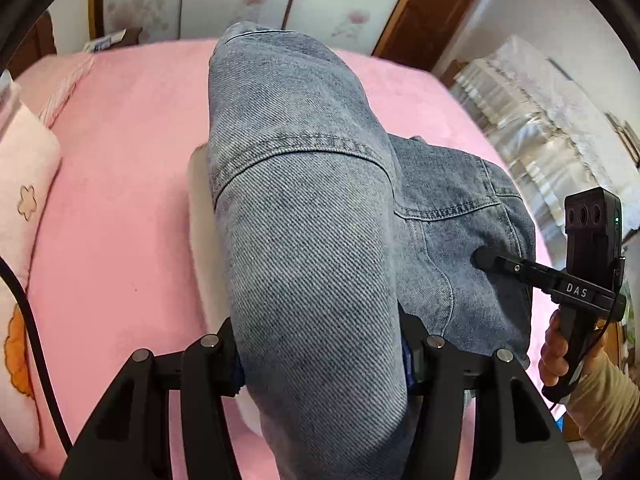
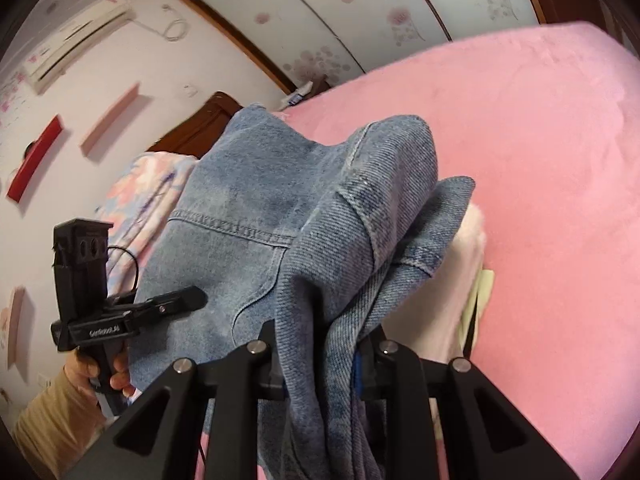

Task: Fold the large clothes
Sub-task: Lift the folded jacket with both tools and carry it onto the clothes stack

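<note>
Left wrist view: both grippers, left gripper (image 1: 320, 354) and right gripper (image 2: 324, 360), fingers pinching jeans (image 1: 304, 216) above pink bed (image 1: 120, 168). Mid-fold carry. Next: lay denim flat toward 12 o'clock.

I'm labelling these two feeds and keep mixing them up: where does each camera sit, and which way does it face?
Left wrist view: on the left gripper, looking down along its fingers at blue denim jeans over the pink bed cover; the right gripper and a hand show at right.
Right wrist view: on the right gripper, facing the same bed and floral sliding doors; the left gripper and hand appear at left.
Shared: jeans, bed, doors.
</note>
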